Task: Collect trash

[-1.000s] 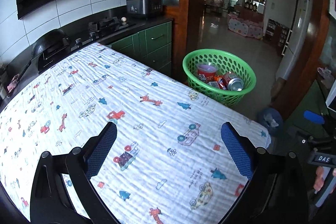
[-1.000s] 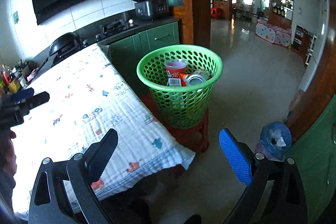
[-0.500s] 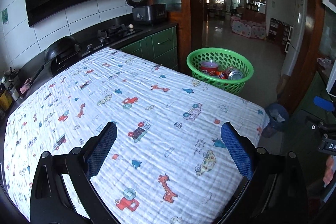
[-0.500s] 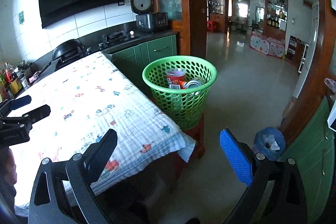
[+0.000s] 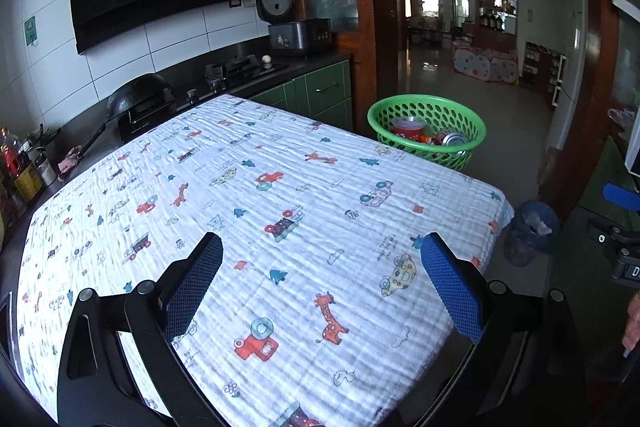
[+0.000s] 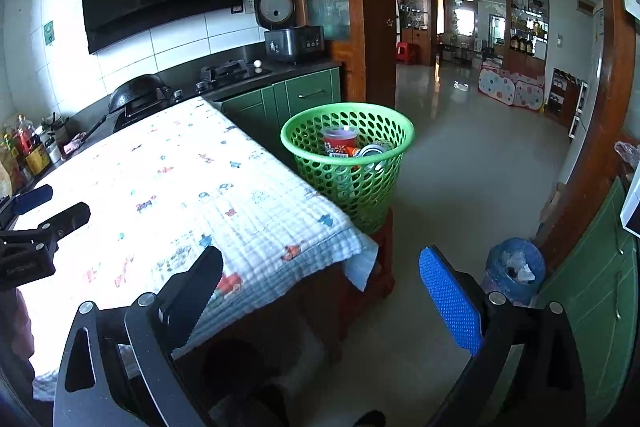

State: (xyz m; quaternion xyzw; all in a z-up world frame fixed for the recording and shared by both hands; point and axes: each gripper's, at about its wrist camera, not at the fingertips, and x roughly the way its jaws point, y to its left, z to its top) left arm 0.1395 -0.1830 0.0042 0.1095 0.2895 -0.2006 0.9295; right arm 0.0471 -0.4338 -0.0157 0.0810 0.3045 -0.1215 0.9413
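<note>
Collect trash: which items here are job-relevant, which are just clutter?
Job: green basket, red cup and can inside it, both open grippers (left, right).
Clutter: rice cooker, wok, bottles, blue bin.

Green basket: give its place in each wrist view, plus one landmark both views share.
Left wrist: the green basket sits right of centre in the upper half, past the table's far edge, a red cup and a can inside.
Right wrist: the green basket stands near centre, beyond the table's corner, on a red stool.
Shared landmark: the rice cooker on the counter.
</note>
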